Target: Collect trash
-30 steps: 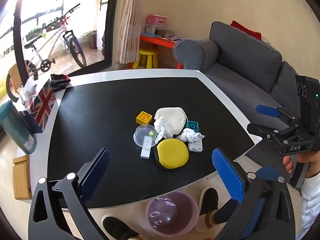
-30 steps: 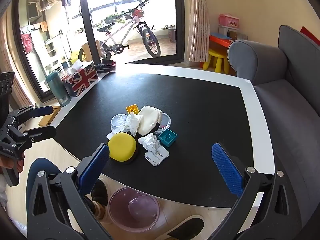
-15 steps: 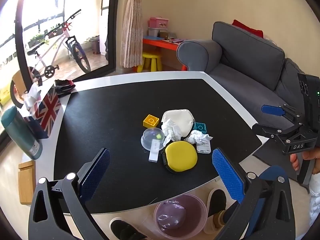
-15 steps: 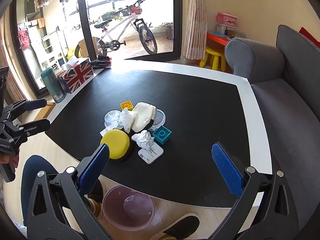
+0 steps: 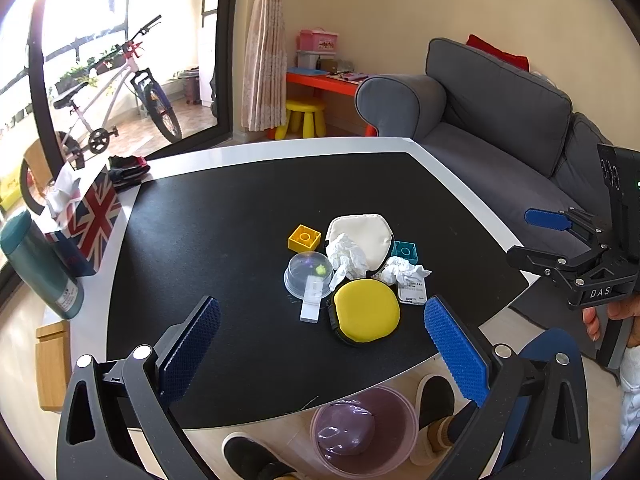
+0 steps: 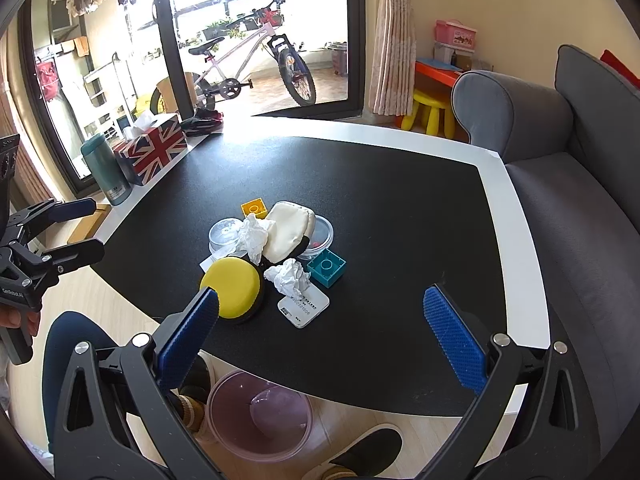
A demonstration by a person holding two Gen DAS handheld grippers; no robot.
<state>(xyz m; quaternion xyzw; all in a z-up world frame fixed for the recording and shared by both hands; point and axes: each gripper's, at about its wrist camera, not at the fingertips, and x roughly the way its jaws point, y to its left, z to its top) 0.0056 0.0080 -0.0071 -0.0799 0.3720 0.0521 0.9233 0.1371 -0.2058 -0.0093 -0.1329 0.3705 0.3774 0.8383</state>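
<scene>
Two crumpled white tissues lie in a pile on the black table (image 5: 224, 240): one (image 5: 346, 256) beside the cream pouch (image 5: 360, 234), one (image 5: 402, 270) on a white card (image 5: 412, 294). They also show in the right wrist view, the first tissue (image 6: 252, 236) and the second (image 6: 290, 276). A pink waste bin (image 5: 360, 432) stands on the floor under the near table edge; it also shows in the right wrist view (image 6: 260, 416). My left gripper (image 5: 320, 336) is open and empty above the near edge. My right gripper (image 6: 320, 332) is open and empty, short of the pile.
The pile holds a yellow round case (image 5: 366, 312), a clear dome lid (image 5: 308, 274), a white test strip (image 5: 312, 304), a yellow brick (image 5: 305, 238) and a teal brick (image 5: 405, 250). A Union Jack tissue box (image 5: 90, 216) and a teal bottle (image 5: 40, 264) stand at the left edge. A grey sofa (image 5: 500, 120) is right.
Both grippers have drifted a little, so the pile sits slightly differently in each view. Both stay open and empty. Nothing on the table has moved.
</scene>
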